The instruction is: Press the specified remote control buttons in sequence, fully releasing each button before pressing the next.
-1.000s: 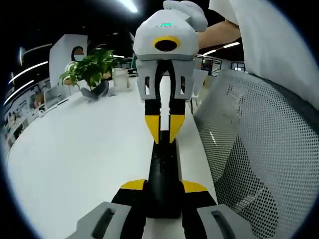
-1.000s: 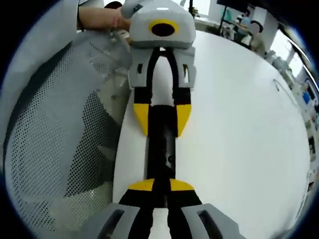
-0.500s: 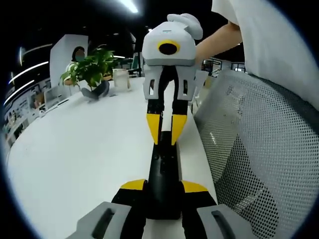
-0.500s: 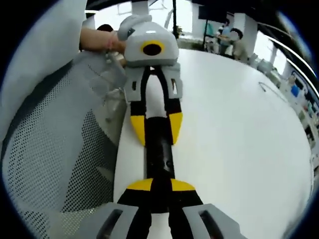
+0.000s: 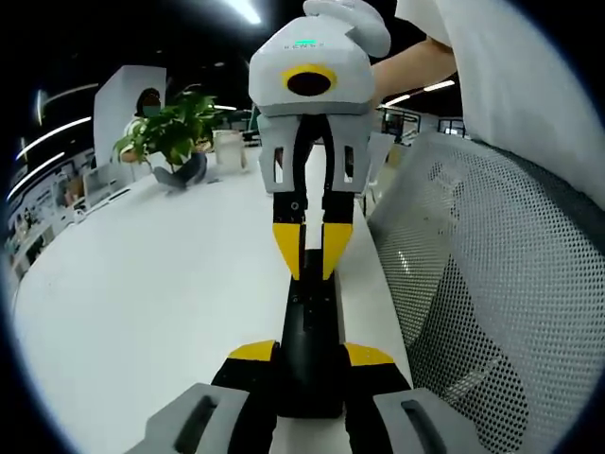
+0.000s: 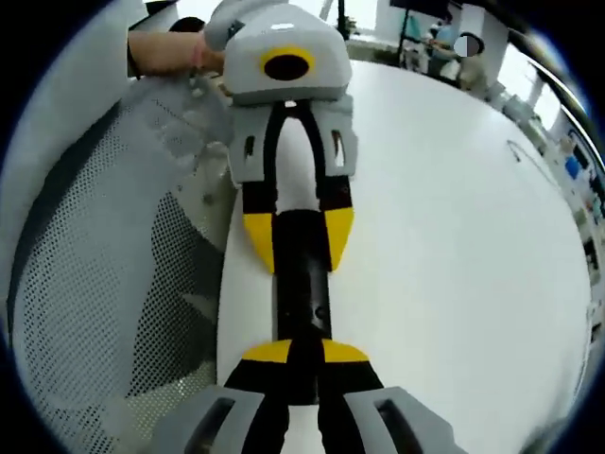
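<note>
Potted plant (image 5: 170,132): I see a leafy green plant far off on the left of the left gripper view, standing on the table with a pale cup (image 5: 228,149) just beside it.

Table (image 5: 142,293): a broad white tabletop runs away from me in both views; its near edge runs alongside the remote.

Left gripper (image 5: 311,364): my left gripper's yellow-tipped black jaws rise from the bottom of its view, closed around the near end of the remote so that it sits clamped between them.

Remote control (image 5: 310,322): a long, slim black remote lies along the table edge, pointing away from me. In the right gripper view the same remote (image 6: 302,293) runs up the middle, with small buttons faintly visible on its face; I cannot tell which one is which.

Right gripper (image 5: 311,253): seen head-on in the left gripper view, its yellow tips straddle the far end of the remote. In its own view the jaws (image 6: 301,364) are drawn in against the remote's sides, gripping it. The left gripper (image 6: 298,241) faces me there, its tips either side of the remote.

Mesh chair (image 5: 492,284): a grey mesh chair back stands just beside the table edge.

Person (image 5: 510,66): a white sleeve and a forearm reach towards the right gripper.
</note>
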`<move>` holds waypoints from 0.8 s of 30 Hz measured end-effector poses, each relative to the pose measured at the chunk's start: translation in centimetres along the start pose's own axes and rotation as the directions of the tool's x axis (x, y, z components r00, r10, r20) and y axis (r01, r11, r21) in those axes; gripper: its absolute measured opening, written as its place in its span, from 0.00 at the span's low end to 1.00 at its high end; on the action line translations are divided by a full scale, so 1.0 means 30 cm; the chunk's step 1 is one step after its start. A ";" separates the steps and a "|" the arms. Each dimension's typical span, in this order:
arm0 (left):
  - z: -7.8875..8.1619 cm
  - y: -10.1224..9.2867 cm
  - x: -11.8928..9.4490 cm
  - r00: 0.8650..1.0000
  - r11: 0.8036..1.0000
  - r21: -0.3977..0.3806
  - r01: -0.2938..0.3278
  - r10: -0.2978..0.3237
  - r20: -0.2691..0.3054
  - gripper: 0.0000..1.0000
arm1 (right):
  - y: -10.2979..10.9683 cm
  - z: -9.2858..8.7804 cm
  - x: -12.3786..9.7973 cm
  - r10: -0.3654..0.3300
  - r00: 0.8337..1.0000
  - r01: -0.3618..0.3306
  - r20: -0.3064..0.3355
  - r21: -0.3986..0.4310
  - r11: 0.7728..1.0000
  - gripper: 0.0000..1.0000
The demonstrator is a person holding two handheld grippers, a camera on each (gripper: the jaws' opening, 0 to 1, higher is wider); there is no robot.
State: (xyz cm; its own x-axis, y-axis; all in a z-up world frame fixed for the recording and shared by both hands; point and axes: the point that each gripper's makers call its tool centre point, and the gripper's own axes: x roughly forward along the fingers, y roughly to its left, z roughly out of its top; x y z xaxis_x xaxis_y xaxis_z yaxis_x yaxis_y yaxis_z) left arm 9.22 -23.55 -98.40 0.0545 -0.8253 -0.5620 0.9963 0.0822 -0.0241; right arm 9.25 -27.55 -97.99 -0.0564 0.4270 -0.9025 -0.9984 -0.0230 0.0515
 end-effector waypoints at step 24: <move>-0.001 -0.002 -0.001 1.000 1.000 0.006 0.002 -0.002 -0.003 0.25 | 0.003 0.018 0.014 -0.079 0.996 0.079 -0.038 0.023 0.997 0.04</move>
State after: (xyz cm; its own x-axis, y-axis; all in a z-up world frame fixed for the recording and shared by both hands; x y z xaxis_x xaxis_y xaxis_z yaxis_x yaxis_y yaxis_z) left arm 9.15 -23.51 -98.40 0.0525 -0.8237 -0.5646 0.9968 0.0774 -0.0201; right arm 9.13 -26.88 -98.15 0.0222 0.3926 -0.9194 -0.9994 0.0316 -0.0106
